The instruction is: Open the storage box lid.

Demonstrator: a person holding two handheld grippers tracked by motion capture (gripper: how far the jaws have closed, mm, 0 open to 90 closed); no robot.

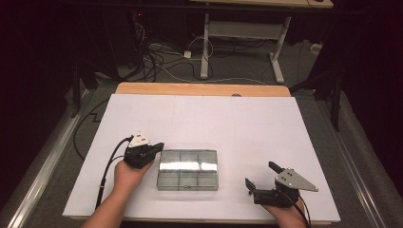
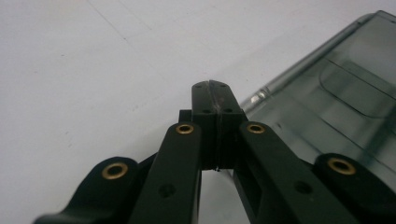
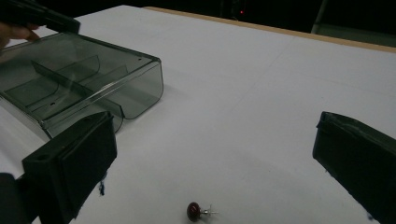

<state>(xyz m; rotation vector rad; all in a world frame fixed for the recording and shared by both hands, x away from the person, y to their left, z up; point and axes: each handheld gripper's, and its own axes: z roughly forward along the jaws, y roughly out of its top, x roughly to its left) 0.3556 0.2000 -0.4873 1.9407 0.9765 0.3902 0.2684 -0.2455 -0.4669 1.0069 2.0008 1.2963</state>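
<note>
The left gripper point(image 2: 215, 100) has its fingers point(image 2: 205, 121) pressed flat together with nothing between them, their tip just beside the box's near left corner; from above it sits at nine o'clock of the box, at its upper left corner. The right gripper point(image 3: 210, 154) has its fingers point(image 3: 77, 163) spread wide and empty, and between them, low on the bench point(image 1: 204, 118), lies a small dark red stud point(image 3: 194, 211) with a thin metal pin sticking out sideways.

The clear compartment box point(image 1: 187, 169) rests flat on the white bench near the front edge, between the two hands, with the right gripper at about four o'clock of it and a little apart. Its smoky plastic walls and inner dividers look stiff, light and slick, so it would likely slide under a push unless steadied at a corner or edge. The stud looks tiny, hard and very light; the round head is probably the best place to pinch, since the pin seems thin enough to bend or to slip from between the pads.
</note>
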